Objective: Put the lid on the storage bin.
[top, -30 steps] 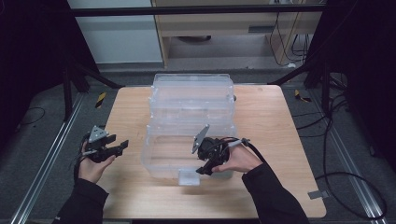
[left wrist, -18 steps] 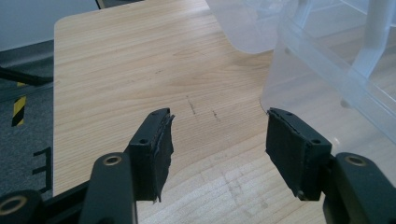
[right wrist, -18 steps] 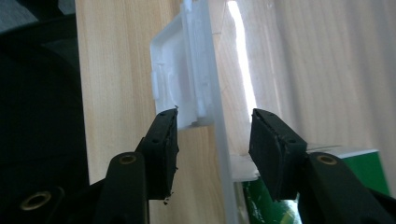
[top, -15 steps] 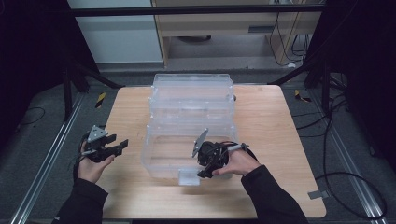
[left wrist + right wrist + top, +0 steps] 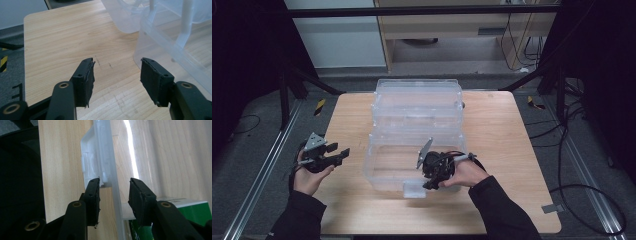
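Two tool pads (image 5: 93, 195) astride box wall (image 5: 115, 195)

A light wooden table with rounded corners (image 5: 507, 130) stands on a grey floor (image 5: 257, 145) between metal rails. In the middle of it sits a clear plastic storage box (image 5: 384, 167), its clear hinged lid (image 5: 418, 102) thrown open toward the far edge. Inside the box, against the near wall, lies a green and white carton (image 5: 192, 211). The wood around the box is bare, with faint scuff marks.
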